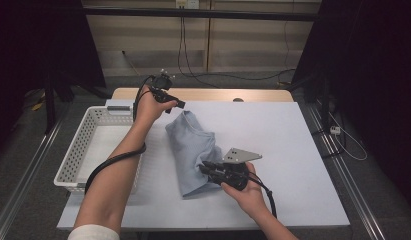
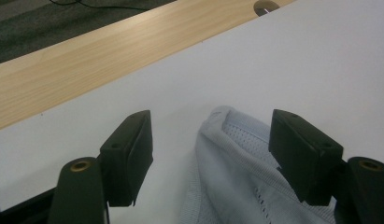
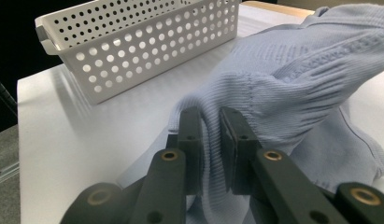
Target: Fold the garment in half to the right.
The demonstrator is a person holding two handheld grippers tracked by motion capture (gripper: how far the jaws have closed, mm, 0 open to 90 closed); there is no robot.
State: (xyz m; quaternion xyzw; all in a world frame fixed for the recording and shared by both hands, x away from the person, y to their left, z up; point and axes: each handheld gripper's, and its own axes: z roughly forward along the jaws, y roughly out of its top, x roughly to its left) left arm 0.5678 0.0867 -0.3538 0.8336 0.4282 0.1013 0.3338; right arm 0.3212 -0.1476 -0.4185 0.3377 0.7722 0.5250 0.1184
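Note:
A pale blue knitted garment (image 1: 193, 150) lies crumpled in the middle of the white table top (image 1: 273, 135). My right gripper (image 1: 205, 169) is shut on a fold of the garment (image 3: 283, 88) at its near right edge and lifts that fold a little. My left gripper (image 1: 179, 104) hovers open at the garment's far end. In the left gripper view the jaws stand wide apart over the ribbed edge of the garment (image 2: 236, 158), not touching it.
A white perforated basket (image 1: 88, 145) stands at the table's left side, its wall (image 3: 147, 51) close behind the garment. A strip of bare wood (image 2: 101, 60) runs along the table's far edge. Cables trail on the floor beyond.

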